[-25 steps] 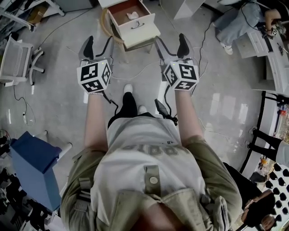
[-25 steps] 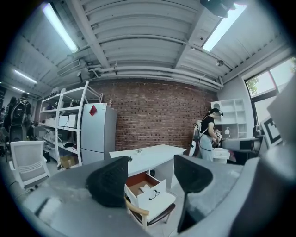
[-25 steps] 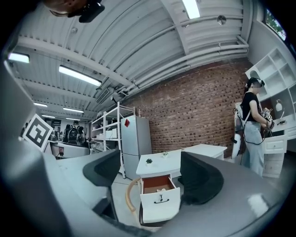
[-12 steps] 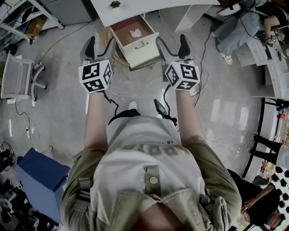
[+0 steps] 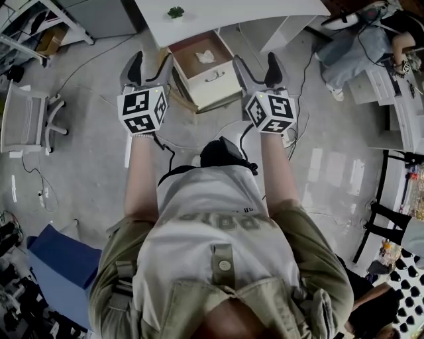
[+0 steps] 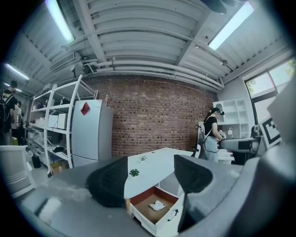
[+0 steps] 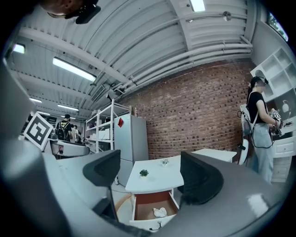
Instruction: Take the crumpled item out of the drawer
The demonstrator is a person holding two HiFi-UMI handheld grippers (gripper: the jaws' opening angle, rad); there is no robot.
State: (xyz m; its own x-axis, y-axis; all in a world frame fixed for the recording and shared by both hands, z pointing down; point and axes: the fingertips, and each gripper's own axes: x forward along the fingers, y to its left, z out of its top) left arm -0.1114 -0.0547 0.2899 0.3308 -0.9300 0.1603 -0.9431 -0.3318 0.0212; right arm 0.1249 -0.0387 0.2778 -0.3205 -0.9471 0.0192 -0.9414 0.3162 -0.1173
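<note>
A white drawer [image 5: 218,83] stands pulled out from under a white table [image 5: 218,12], showing its brown inside. A crumpled white item [image 5: 205,57] lies in it, also seen as the crumpled item [image 6: 157,205] and the crumpled item [image 7: 160,212] in the gripper views. My left gripper [image 5: 150,65] is open and held in the air to the drawer's left. My right gripper [image 5: 255,64] is open to the drawer's right. Both are well short of the drawer, with nothing between their fingers.
A small green plant [image 5: 175,12] sits on the table. A white chair [image 5: 23,118] stands at the left, cables run over the grey floor, and a blue box [image 5: 56,265] is at the lower left. A seated person [image 5: 358,36] is at the upper right. A fridge [image 6: 90,132] and shelves stand by the brick wall.
I have walked closer: the table and open drawer have slid down the head view towards the grippers. Both grippers stay open and held apart as before.
</note>
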